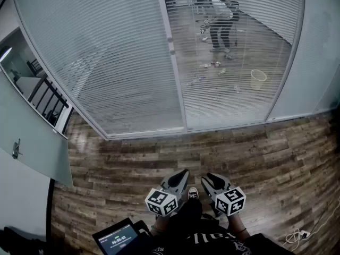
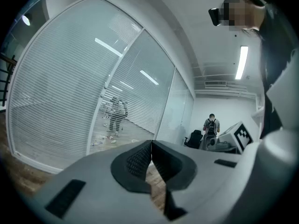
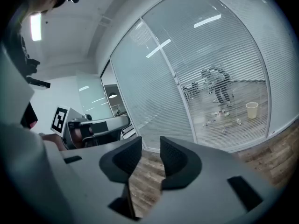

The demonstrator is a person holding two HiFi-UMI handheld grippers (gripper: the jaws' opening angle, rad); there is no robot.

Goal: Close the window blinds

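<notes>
We hold both grippers well short of the blinds (image 1: 106,62), touching none. The left gripper (image 2: 151,149) has its jaws together, empty. The right gripper (image 3: 150,148) has its jaws slightly apart, empty. A pale bin (image 1: 258,79) stands behind the blinds; we cannot tell its contents.
</notes>
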